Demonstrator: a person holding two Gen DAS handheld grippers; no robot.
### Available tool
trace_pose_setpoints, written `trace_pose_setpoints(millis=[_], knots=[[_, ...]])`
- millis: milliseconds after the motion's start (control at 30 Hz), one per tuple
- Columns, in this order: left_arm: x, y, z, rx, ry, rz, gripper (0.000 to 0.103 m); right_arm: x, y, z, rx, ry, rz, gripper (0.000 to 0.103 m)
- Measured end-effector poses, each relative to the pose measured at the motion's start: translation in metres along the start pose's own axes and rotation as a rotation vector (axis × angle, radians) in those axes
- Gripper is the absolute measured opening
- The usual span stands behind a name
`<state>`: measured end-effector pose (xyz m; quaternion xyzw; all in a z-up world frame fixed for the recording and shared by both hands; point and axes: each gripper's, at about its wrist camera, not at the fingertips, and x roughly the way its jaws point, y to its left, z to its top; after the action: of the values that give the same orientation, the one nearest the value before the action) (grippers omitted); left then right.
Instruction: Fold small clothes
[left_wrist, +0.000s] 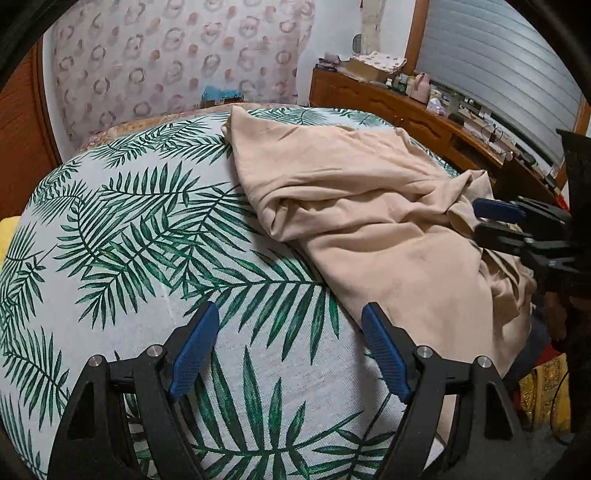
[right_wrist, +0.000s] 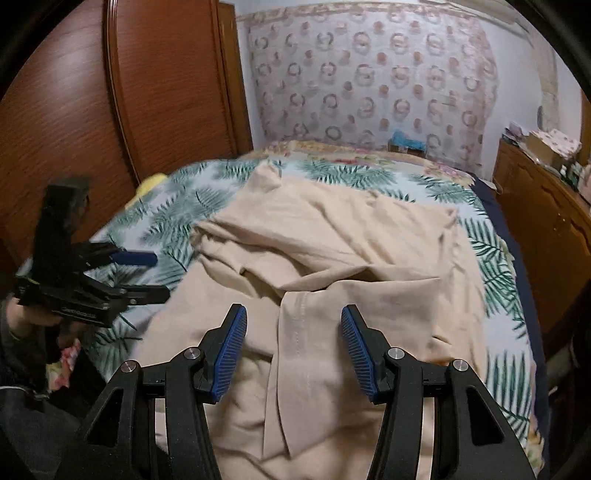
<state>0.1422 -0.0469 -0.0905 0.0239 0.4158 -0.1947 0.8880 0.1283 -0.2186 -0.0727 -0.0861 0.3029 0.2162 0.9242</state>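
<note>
Lying rumpled on the palm-leaf bedspread (left_wrist: 155, 229), the beige garment (left_wrist: 369, 206) spreads toward the bed's right side, its far corner nearest the floral headboard (right_wrist: 369, 74); nothing is folded yet. The left gripper (left_wrist: 290, 347) hangs over bare bedspread just beside the garment's near left edge, jaws wide and empty, seemingly poised to catch that edge; the right gripper (right_wrist: 293, 350) hovers above the garment's stitched hem (right_wrist: 299, 332), jaws parted with cloth between them but not pinched, likely lining up a grasp.
</note>
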Motion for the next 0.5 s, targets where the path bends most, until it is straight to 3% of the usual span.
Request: trace_pose_setpoints(millis=[67,133,233,500], knots=[[0.0,-0.002,0.0,0.012,-0.006,0.012,0.08,0.009,0.0,0.0,-0.024,0.019,-0.039,0.055],[0.0,-0.003,-0.001,0.016,-0.012,0.013,0.082,0.015,0.001,0.0,-0.044,0.034,-0.076,0.044],[-0.001,-0.002,-0.002,0.02,-0.017,0.01,0.082,0.016,0.001,-0.003,-0.049,0.039,-0.092,0.011],[-0.002,0.0,-0.004,0.006,-0.031,-0.007,0.082,-0.033,-0.018,-0.02,0.052,-0.057,-0.132,0.004]])
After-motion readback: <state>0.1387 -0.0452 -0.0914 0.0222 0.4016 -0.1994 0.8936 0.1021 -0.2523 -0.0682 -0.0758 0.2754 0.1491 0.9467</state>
